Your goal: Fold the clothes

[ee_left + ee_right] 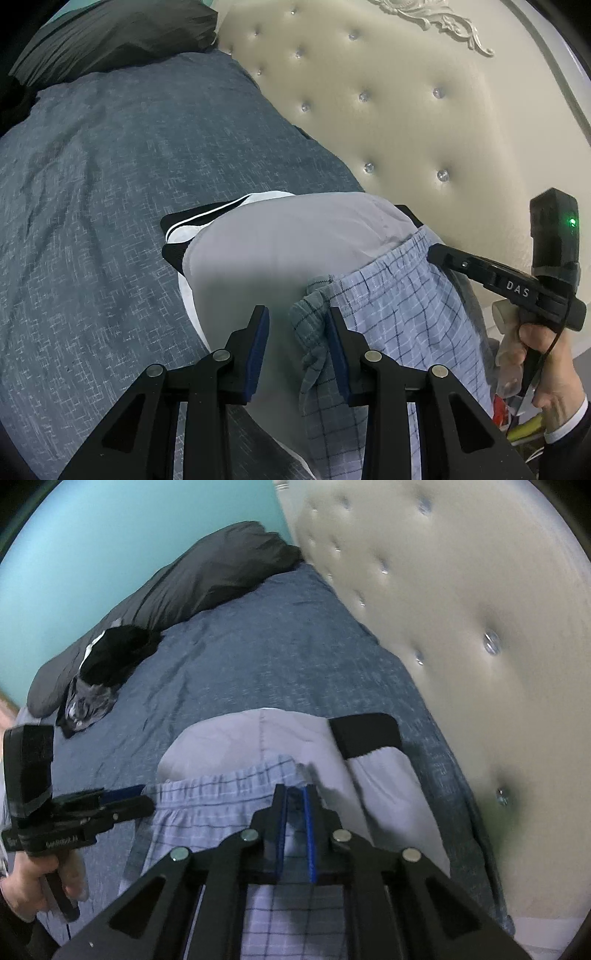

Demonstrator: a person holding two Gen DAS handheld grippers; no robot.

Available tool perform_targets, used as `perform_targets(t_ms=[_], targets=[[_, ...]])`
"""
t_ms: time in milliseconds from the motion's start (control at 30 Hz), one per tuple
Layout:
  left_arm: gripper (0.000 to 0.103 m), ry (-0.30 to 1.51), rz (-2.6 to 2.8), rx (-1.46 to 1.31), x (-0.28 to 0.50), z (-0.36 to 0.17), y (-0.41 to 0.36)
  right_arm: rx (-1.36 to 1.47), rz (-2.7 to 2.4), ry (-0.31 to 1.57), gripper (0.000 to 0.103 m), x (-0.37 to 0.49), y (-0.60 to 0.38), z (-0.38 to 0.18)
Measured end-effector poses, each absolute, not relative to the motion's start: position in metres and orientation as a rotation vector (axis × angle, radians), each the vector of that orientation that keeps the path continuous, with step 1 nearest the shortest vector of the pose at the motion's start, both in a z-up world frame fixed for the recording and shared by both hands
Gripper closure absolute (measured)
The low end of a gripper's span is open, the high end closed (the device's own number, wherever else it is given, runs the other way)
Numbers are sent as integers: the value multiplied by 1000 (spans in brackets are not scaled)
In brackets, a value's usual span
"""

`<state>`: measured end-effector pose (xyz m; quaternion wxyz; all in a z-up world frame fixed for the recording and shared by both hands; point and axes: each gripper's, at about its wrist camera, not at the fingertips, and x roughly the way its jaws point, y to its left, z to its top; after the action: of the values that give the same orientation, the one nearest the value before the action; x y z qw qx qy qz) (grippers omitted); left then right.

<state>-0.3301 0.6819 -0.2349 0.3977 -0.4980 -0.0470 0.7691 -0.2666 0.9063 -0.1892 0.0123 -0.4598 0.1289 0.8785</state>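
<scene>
The light, limp plaid shorts (pixel 399 306) sag from their elastic waistband, best held there; left gripper (pixel 297 328) stands open beside a bunched edge, right gripper (pixel 294 805) pinches the waistband.

- The plaid shorts (pixel 399 314) run off the bottom edge of both views, so their legs are unseen.
- The grey garment (pixel 280 251) beneath covers most of a black-and-white piece (pixel 181 225); only edges show.
- The right wrist view is motion-blurred, softening the headboard (pixel 480 627).
- A dark heap (pixel 99 672) by the pillow (pixel 192 579) is too small to identify.
- The right gripper (pixel 436 254) has its tips hidden in the left wrist view.
</scene>
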Motion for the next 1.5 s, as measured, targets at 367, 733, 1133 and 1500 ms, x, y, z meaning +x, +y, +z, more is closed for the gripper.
perform_targets(t_ms=[367,733,1133,1500], targets=[[68,-112,1970,-1242,-324,-215,661,-1327,2767,448,95,-243,917,-161],[68,-63,1972,-1198,-289,-191,640,-1249,2762,494,95,-182,937,-138],[68,-38,1971,-1185,-257,-168,633,-1194,2749,524,95,-141,929,-126],[68,-17,1980,-1148,-233,-139,619,-1127,2737,520,95,-117,900,-114]])
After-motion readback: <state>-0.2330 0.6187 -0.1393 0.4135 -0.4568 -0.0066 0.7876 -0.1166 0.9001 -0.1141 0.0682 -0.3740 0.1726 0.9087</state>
